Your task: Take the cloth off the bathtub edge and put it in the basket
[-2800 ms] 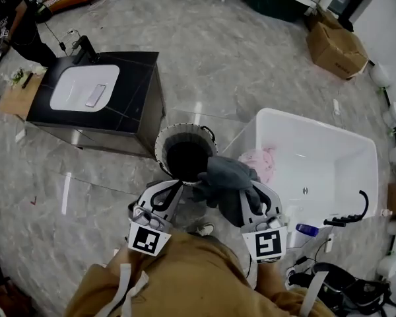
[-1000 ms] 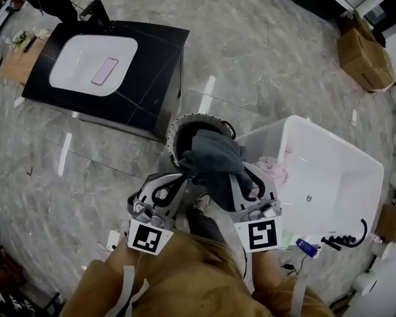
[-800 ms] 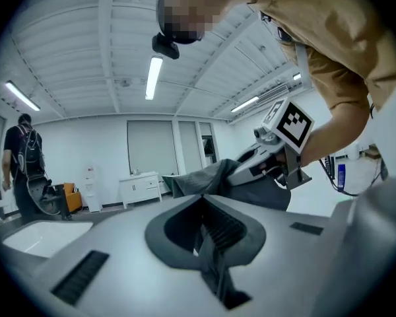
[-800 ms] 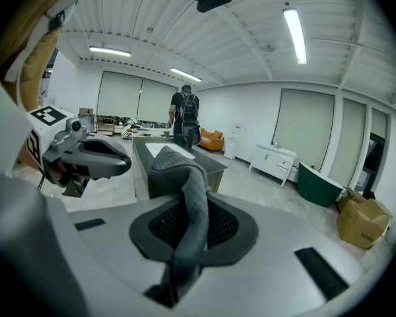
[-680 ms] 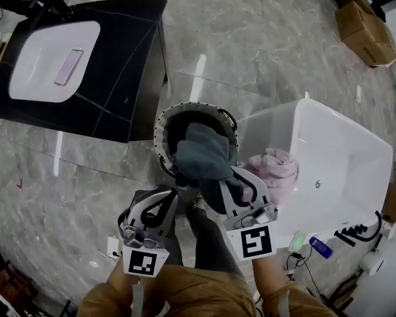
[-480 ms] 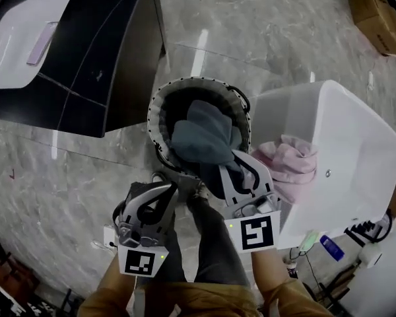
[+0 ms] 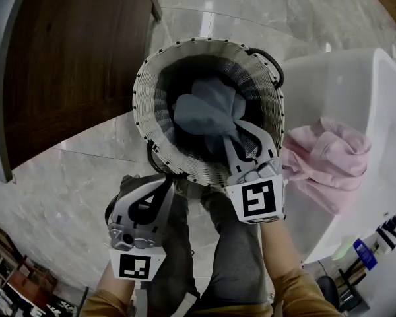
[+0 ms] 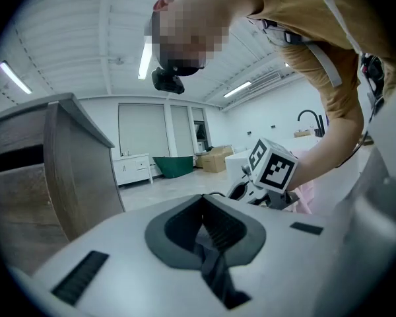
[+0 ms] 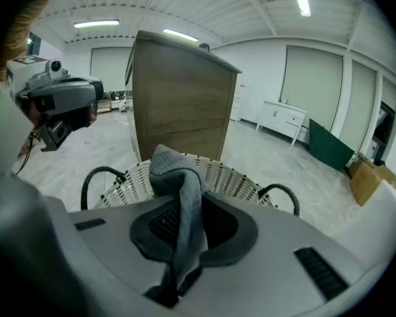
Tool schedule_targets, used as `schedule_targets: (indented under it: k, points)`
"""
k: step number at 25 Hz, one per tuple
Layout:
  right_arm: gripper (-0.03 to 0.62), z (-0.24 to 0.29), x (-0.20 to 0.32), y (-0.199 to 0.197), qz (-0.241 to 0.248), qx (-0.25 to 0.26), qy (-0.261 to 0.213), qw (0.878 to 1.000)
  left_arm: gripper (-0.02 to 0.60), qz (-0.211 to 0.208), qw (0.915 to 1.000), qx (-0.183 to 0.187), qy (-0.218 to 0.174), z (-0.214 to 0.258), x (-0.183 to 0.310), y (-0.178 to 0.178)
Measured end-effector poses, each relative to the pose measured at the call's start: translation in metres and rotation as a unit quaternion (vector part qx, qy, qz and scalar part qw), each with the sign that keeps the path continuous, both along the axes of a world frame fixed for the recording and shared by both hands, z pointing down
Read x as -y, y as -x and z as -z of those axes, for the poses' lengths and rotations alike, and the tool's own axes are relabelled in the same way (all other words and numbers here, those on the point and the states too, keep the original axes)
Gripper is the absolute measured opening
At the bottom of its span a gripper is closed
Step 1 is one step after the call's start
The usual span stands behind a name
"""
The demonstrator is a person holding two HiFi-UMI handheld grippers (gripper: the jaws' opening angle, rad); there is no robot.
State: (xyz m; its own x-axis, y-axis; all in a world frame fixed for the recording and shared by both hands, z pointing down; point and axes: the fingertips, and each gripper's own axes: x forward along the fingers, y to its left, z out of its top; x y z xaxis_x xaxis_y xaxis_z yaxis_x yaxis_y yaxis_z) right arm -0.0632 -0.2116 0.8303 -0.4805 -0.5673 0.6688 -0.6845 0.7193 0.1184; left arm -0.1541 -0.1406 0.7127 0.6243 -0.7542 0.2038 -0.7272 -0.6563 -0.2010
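A grey cloth [image 7: 204, 113] hangs down inside the white woven basket [image 7: 152, 65], with my right gripper [image 7: 238, 136] shut on its near end over the basket's near rim. In the right gripper view the cloth [image 9: 179, 189] is pinched between the shut jaws, with the basket rim [image 9: 232, 177] just beyond. My left gripper [image 7: 160, 182] is shut and empty, lower left of the basket, outside it. Its own view shows the jaws closed on nothing. A pink cloth [image 7: 328, 158] lies over the edge of the white bathtub [image 7: 353, 88] at the right.
A dark wooden cabinet [image 7: 72, 65] stands close to the basket's left side and shows behind it as the cabinet [image 9: 179, 98] in the right gripper view. The person's legs and shoe are below the basket. Bottles and hoses [image 7: 363, 251] sit by the bathtub's lower corner.
Both grippers have dropped low and the head has come close to the basket. The grey cloth went from hanging above the rim to down inside the basket, with the right gripper closed on it throughout.
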Motion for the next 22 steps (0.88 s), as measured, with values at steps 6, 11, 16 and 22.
schedule_targets:
  k: [6, 11, 16, 22]
  points:
    - [0.047, -0.07, 0.01, -0.004, 0.008, -0.016, 0.023, 1.0, 0.006, -0.009, 0.9994, 0.03, -0.012, -0.049, 0.014, 0.004]
    - [0.161, -0.11, 0.004, -0.008, 0.018, -0.025, 0.078, 0.996, 0.006, -0.01, 0.9994, 0.03, -0.012, -0.069, 0.024, 0.002]
    - [0.176, -0.101, 0.004, -0.009, 0.014, -0.019, 0.083, 0.996, 0.006, -0.018, 0.9994, 0.029, 0.002, -0.069, 0.028, -0.005]
    - [0.149, -0.051, -0.007, -0.002, 0.029, -0.011, 0.096, 0.995, 0.006, -0.015, 0.9996, 0.02, 0.014, -0.023, 0.028, -0.01]
